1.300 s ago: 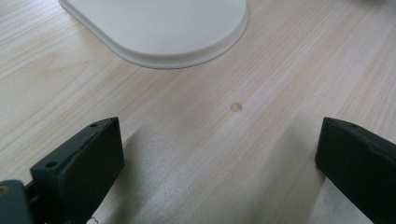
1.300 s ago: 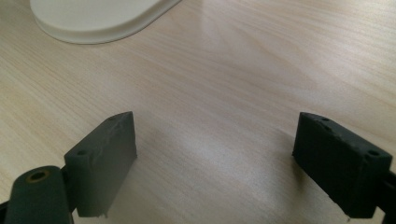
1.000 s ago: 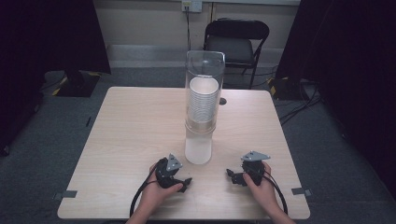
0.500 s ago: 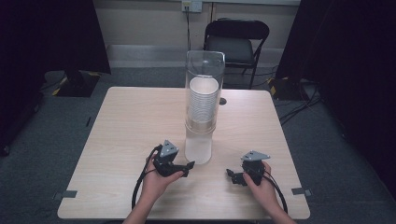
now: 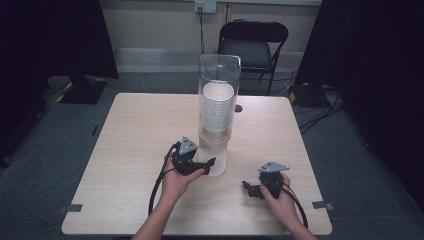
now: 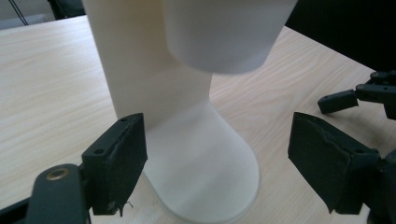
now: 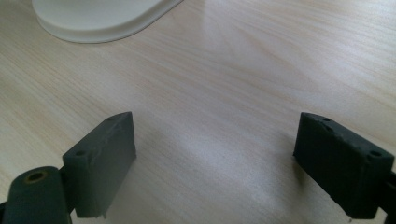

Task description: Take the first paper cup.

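Left gripper (image 5: pixel 207 163) open wide, empty, jaws just opened, at the cup dispenser (image 5: pixel 218 112) mid-table; right gripper (image 5: pixel 250 188) open, idle. Risk: off-centre closing on the lowest cup (image 6: pixel 224 32) could crush it or tip the stand.

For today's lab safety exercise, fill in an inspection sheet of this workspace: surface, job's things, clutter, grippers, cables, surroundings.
Surface: light wooden table, bare grain.
Job's things: clear cup dispenser holding a stack of cups, on a white base.
Clutter: small dark object behind the dispenser.
Grippers: left gripper open, jaws on either side of the base, not pressing; right gripper open over bare table.
Cables: one trails from each gripper.
Surroundings: folding chair, grey carpet, dark curtains.
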### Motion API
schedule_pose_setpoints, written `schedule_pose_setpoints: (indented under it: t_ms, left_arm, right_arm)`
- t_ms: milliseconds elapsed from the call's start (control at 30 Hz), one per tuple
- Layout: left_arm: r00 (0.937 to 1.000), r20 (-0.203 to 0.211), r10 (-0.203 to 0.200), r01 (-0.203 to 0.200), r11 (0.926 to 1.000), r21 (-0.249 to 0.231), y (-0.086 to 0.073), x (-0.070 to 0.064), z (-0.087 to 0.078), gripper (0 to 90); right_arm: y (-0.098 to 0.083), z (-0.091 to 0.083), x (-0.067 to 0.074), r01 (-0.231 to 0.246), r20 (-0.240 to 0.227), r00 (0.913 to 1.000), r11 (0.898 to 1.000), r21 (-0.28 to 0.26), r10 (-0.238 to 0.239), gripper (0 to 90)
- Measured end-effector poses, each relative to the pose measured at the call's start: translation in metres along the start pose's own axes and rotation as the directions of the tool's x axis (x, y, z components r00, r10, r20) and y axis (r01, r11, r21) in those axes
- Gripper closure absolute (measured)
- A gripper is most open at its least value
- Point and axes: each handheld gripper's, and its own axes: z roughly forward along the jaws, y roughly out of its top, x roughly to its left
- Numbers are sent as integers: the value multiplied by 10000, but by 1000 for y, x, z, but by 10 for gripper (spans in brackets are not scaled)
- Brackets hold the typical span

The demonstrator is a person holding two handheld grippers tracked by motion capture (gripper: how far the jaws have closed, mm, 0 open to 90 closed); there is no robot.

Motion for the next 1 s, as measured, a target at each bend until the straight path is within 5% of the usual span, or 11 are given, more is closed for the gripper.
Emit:
schedule_pose_setpoints:
  t_ms: [500,1000]
  left_arm:
    - [9998,-88,-178,173,9981,-584,23,1,11,179]
    - [9985,-283,469,-498,9928,-1087,26,-2,27,343]
  right_arm:
    - [0,0,0,6,-2,10000,10000,-1,-6,122]
    - [0,0,0,-7,-1,10000,10000,5,7,122]
